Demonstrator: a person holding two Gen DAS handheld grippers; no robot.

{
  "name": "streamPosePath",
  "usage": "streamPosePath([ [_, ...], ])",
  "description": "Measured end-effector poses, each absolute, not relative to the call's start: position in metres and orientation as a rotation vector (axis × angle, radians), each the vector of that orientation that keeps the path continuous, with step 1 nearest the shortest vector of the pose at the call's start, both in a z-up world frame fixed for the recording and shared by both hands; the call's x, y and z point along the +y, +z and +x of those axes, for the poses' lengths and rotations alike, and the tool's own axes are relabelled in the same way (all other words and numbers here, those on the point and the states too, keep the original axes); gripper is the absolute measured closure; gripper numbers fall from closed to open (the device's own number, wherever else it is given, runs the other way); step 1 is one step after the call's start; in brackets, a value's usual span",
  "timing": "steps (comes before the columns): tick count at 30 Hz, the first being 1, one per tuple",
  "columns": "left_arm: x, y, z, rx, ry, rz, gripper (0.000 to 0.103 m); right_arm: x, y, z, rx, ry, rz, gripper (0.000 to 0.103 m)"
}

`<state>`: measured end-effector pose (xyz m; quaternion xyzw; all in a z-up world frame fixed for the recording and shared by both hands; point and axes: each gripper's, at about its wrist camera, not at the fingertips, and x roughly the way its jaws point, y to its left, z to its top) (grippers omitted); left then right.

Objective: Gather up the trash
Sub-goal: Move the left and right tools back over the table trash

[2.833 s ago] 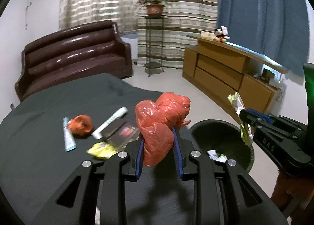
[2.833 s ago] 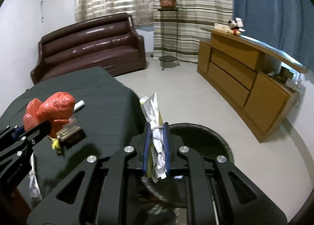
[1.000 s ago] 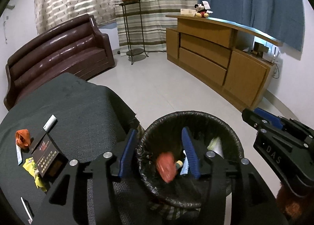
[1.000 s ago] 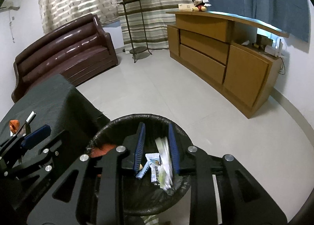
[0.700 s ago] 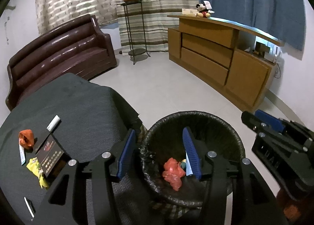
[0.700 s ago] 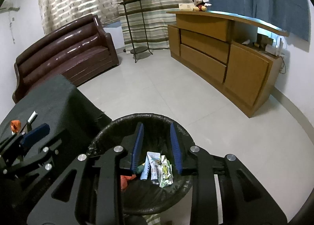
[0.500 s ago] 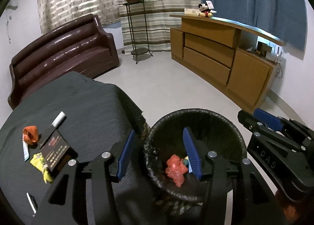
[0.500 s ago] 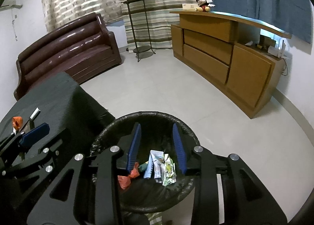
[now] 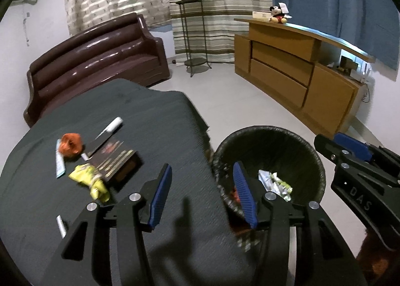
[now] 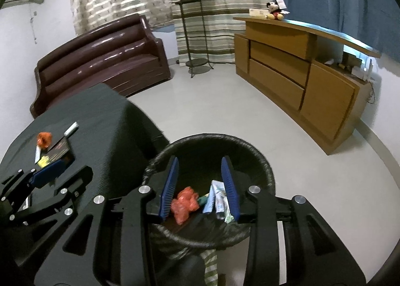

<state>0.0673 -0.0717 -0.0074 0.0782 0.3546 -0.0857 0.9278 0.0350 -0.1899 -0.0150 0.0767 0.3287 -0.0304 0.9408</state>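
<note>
A black bin [image 9: 250, 129] [image 10: 260, 158] stands on the floor beside the dark-clothed table [image 9: 155, 111]. Inside it lie a red plastic bag [image 10: 185, 202] and a white-green wrapper [image 9: 273, 182] [image 10: 217, 198]. My left gripper [image 9: 202, 193] hovers open and empty over the table's edge next to the bin. Above the bin's mouth my right gripper [image 10: 200, 186] is open, nothing between its pads. On the table lie an orange crumpled bag [image 9: 71, 143], a yellow wrapper [image 9: 90, 181], a dark box [image 9: 115, 161], a white tube [image 9: 111, 126] and a pale tube [image 9: 60, 161].
A small white stick [image 9: 61, 226] lies near the table's front. A brown sofa [image 9: 100, 53] stands behind the table, a plant stand [image 9: 192, 36] by the curtains and a wooden sideboard [image 9: 287, 71] along the right wall. Pale floor [image 10: 225, 111] surrounds the bin.
The red bag and the wrapper left the jaws and now lie in the bin. Both grippers have drawn back from over the bin toward the table. The right jaws widened.
</note>
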Motion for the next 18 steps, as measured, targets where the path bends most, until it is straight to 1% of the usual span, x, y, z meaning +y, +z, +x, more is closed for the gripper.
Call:
streamPosePath([
  [6,-0.055,-0.006,0.048,0.716,-0.139,0.165,0.052,-0.168,-0.013,0.019,0.68,-0.013,0.138,0.067],
  [9,-0.047,-0.006,0.039,0.714,-0.125,0.163,0.05,-0.158,-0.013,0.012,0.685,0.003,0.127,0.067],
  [12,-0.037,-0.003,0.032,0.707,-0.106,0.155,0.049,-0.15,-0.011,0.005,0.684,0.014,0.113,0.067],
  [13,-0.033,-0.002,0.03,0.703,-0.099,0.152,0.049,-0.148,-0.011,0.003,0.684,0.017,0.11,0.066],
  [14,-0.028,-0.002,0.025,0.7,-0.091,0.149,0.048,-0.145,-0.012,0.001,0.685,0.021,0.107,0.062],
  [15,-0.023,-0.001,0.023,0.697,-0.084,0.147,0.047,-0.143,-0.012,-0.001,0.684,0.024,0.104,0.06],
  [18,-0.012,0.0,0.017,0.691,-0.055,0.139,0.045,-0.134,-0.012,-0.006,0.68,0.037,0.085,0.06],
])
